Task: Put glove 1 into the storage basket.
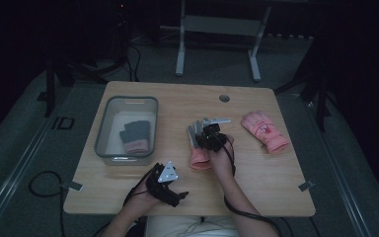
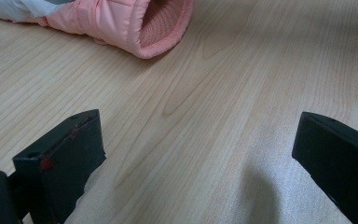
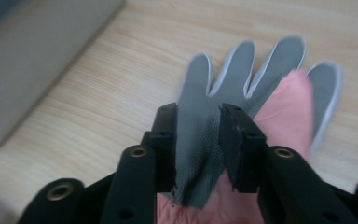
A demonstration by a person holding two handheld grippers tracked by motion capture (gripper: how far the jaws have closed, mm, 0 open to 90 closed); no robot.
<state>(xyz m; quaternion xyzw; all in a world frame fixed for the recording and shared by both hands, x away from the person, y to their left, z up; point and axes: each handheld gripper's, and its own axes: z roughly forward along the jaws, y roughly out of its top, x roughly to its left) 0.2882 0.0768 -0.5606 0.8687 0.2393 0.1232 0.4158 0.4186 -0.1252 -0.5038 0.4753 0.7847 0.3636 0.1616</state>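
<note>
Near the table's (image 1: 256,187) front edge, left gripper (image 1: 167,183) rests with jaws spread wide, empty. Grey bin (image 1: 103,129) sits left. At centre, right gripper (image 3: 198,133) pinches the grey-palmed pink glove (image 3: 242,70).

a dim lab or recording room: a lone wooden tabletop (image 1: 256,168) on grey carpet (image 1: 24,148), cables (image 1: 42,185) trailing across the floor, a metal stand frame (image 1: 217,29) behind, dark surroundings.
</note>
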